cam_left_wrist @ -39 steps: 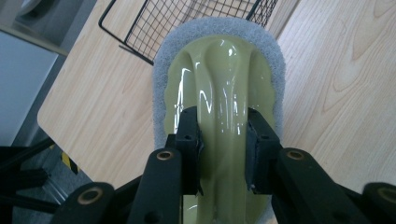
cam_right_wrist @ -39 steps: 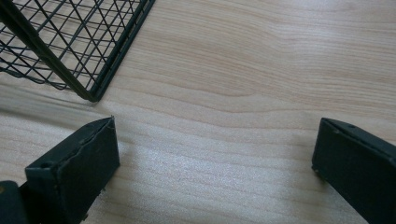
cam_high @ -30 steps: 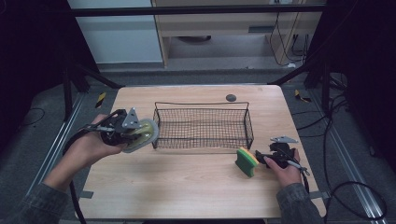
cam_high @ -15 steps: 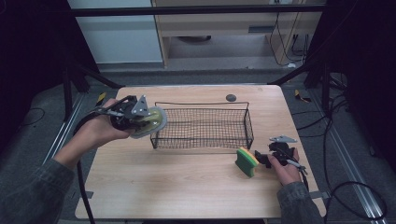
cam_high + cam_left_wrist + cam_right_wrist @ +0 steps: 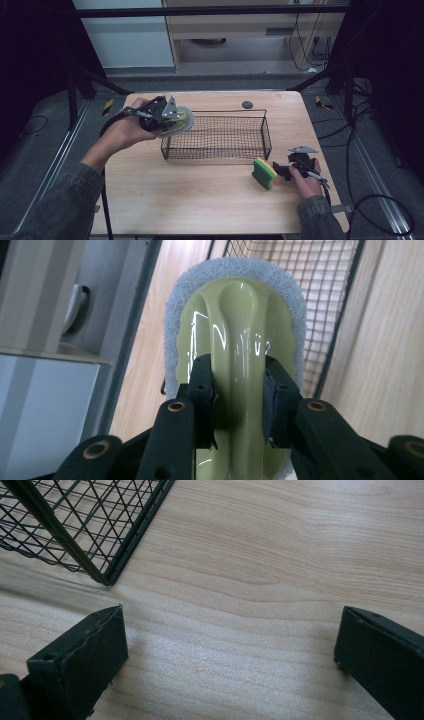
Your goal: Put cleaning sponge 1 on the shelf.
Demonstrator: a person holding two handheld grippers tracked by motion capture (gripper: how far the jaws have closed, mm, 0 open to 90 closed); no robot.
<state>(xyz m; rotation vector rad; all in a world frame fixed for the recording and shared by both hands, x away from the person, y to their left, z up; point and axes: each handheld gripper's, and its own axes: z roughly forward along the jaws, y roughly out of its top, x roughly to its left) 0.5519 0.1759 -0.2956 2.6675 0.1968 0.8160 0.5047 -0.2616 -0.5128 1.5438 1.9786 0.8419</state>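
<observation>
Two grippers work over a wooden table (image 5: 200, 200). At its middle stands a black wire basket (image 5: 217, 136). Held above the basket's left end, the left gripper (image 5: 165, 117) pinches the raised handle of a pale green scrubber (image 5: 235, 345), one jaw pressed on each side, its grey pad rim beyond the tips. The right gripper (image 5: 287, 170) rests on the table, jaws spread apart around bare wood, just beside a green and yellow sponge (image 5: 263, 173).

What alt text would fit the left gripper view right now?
The left gripper is shut on the raised handle of a green scrubber edged with a grey scouring pad. Past it lie the wire basket and the wooden table.
</observation>
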